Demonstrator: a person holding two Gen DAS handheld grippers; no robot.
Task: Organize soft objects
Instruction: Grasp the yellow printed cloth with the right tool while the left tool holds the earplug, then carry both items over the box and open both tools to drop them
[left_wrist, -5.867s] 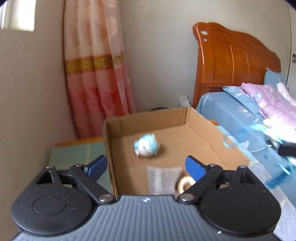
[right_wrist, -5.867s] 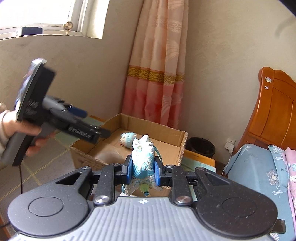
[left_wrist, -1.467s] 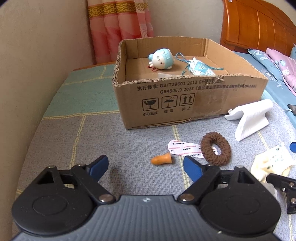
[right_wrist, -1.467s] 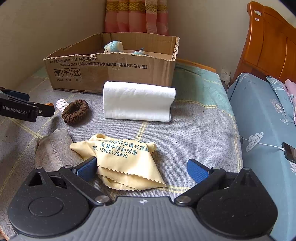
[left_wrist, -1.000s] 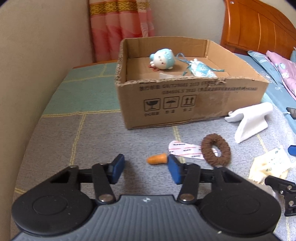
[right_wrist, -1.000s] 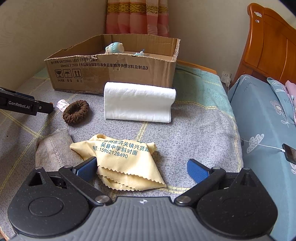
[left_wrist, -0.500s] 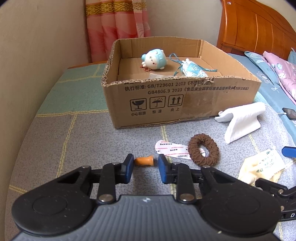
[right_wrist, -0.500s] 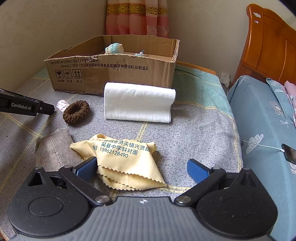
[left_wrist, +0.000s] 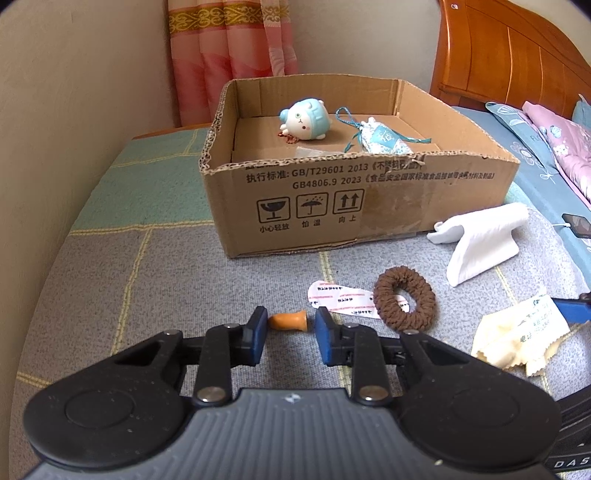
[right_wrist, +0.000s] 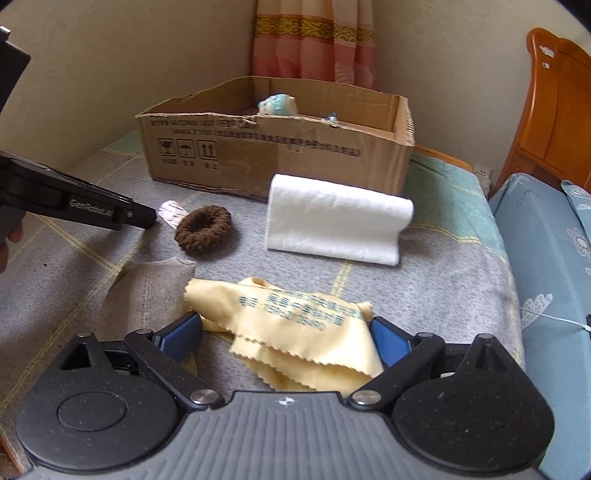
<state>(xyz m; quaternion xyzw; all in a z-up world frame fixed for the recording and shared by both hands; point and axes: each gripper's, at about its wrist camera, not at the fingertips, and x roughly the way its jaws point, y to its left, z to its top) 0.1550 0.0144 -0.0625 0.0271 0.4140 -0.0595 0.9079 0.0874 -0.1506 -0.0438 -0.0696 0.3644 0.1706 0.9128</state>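
Observation:
On the grey bedspread lies a small orange earplug (left_wrist: 288, 322), and my left gripper (left_wrist: 288, 325) is shut on it, one blue pad against each end. My right gripper (right_wrist: 284, 332) straddles a crumpled yellow cloth (right_wrist: 295, 325) with blue print. Its jaws are closing, and the cloth lies between the pads unpressed. Behind them stands the cardboard box (left_wrist: 369, 199), which holds a blue plush toy (left_wrist: 304, 120) and a blue sachet (left_wrist: 382, 140). A brown scrunchie (left_wrist: 423, 299) and a folded white towel (right_wrist: 332, 221) lie in front of the box.
Pink-printed plaster strips (left_wrist: 340, 299) lie beside the scrunchie. A grey cloth (right_wrist: 147, 291) sits left of the yellow one. A wall runs along the left. A blue bed with a phone (left_wrist: 578, 225) and a wooden headboard (left_wrist: 517, 59) borders the right.
My left jaws have come together from wide apart onto the orange earplug. My right gripper has swung and edged forward, so the yellow cloth now lies between its narrowing jaws.

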